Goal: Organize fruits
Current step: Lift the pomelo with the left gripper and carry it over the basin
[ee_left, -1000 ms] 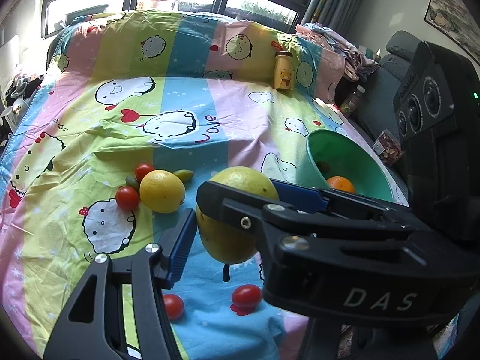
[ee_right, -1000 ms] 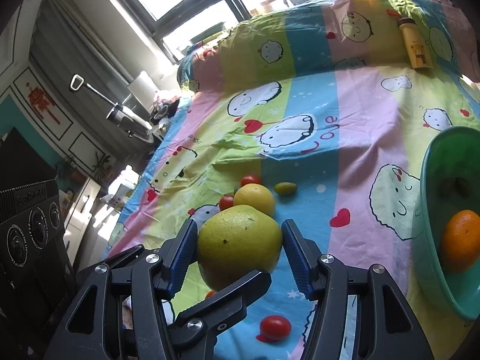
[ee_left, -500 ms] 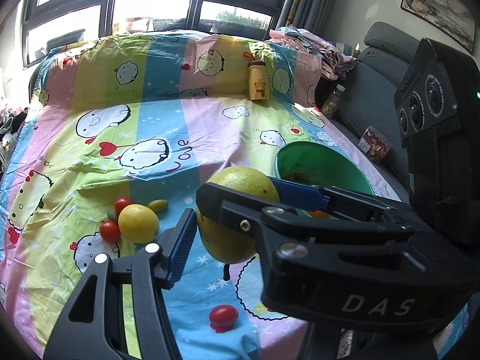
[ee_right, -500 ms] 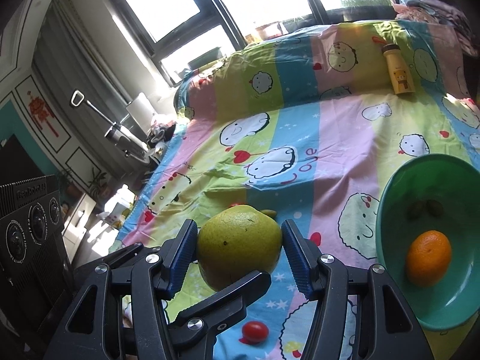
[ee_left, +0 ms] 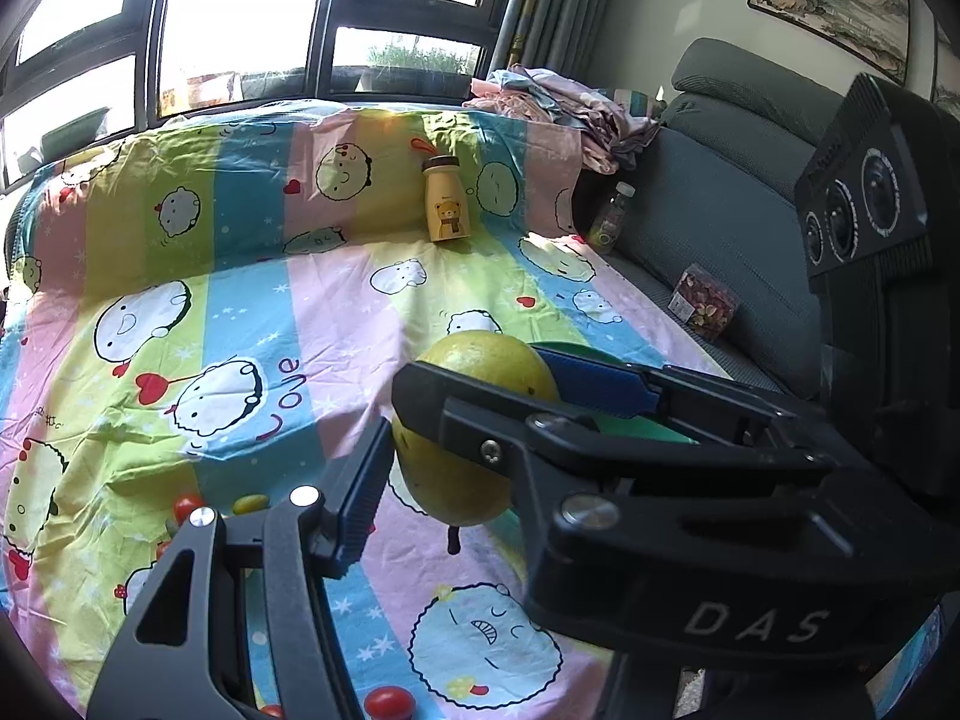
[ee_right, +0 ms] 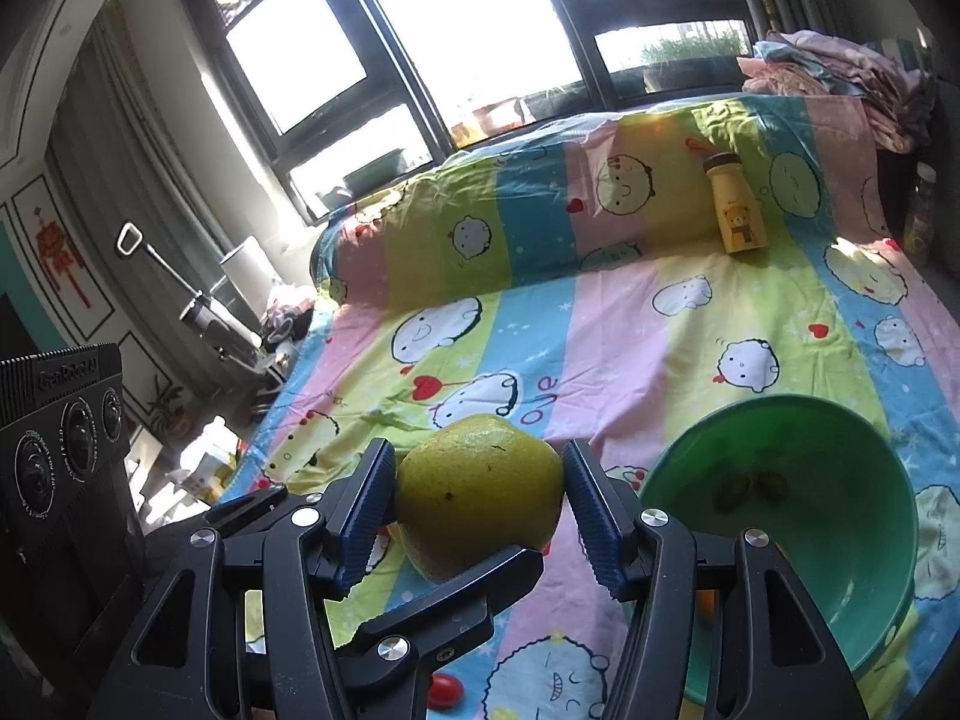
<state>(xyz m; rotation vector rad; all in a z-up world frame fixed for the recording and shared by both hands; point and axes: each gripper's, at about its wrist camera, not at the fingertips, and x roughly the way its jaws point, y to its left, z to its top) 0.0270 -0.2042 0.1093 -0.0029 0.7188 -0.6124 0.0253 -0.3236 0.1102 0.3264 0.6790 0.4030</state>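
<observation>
A large yellow-green pomelo-like fruit [ee_left: 480,360] [ee_right: 480,480] hangs above the cartoon-print bedsheet [ee_left: 336,312], clamped from two sides. My right gripper [ee_right: 480,471] is shut on it, both blue pads pressing its flanks. My left gripper [ee_left: 474,420] also grips it; one of its fingers [ee_right: 444,594] crosses under the fruit in the right wrist view. The green bowl [ee_right: 840,516] lies just right of the fruit, with two small dark fruits [ee_right: 750,485] inside. Only a sliver of the bowl [ee_left: 636,427] shows in the left wrist view.
Cherry tomatoes [ee_left: 390,701] [ee_left: 189,504] and a small green fruit [ee_left: 251,502] lie on the sheet below. A yellow bear bottle [ee_left: 444,204] [ee_right: 738,210] stands at the far side. A grey sofa [ee_left: 690,222] with a snack box [ee_left: 702,303] borders the right.
Both grippers rose with the big fruit and shifted right toward the bowl. The lemon and most tomatoes slid down and left out of view; the orange in the bowl is now hidden.
</observation>
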